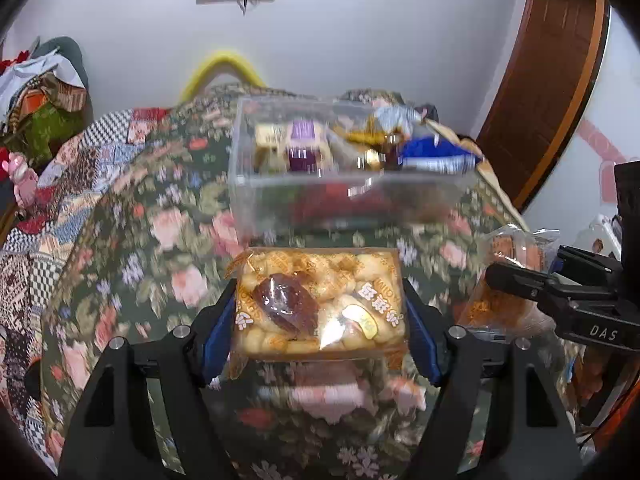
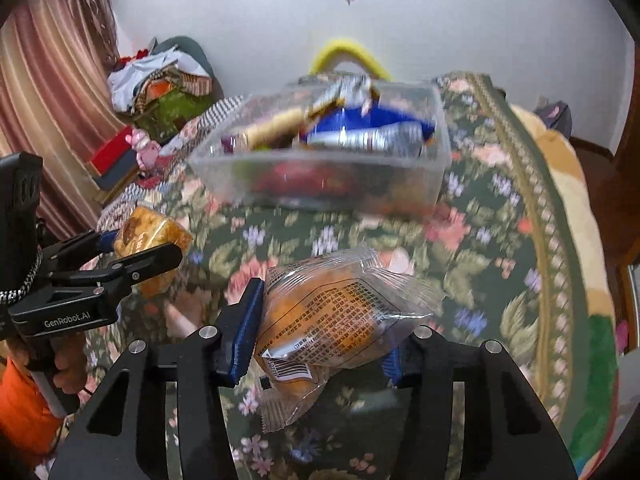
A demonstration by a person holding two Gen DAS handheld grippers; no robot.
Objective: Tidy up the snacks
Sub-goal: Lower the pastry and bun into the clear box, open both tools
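I have one snack in each hand. The caramel puff pack (image 1: 320, 304) sits square between my left gripper (image 1: 320, 320), its blue fingers (image 1: 218, 332) pressed against both short sides, label up, held level above the floral bedspread (image 1: 160, 240). My right gripper (image 2: 320, 320) pinches the wrapped cake (image 2: 340, 312) across its middle, printed back and barcode facing the camera, the loose crimped ends sticking out past the fingers. I judge both are carried this way so they can drop flat into the clear plastic box (image 1: 352, 196), which stands ahead of both grippers on the bedspread, apart from either snack. It already holds a blue packet (image 2: 368, 128), a purple one (image 1: 304, 148) and other wrapped bits; the blur hides more. Beyond it, a yellow hoop (image 2: 348, 54) and a clothes pile (image 2: 160, 80) lie against the white wall.
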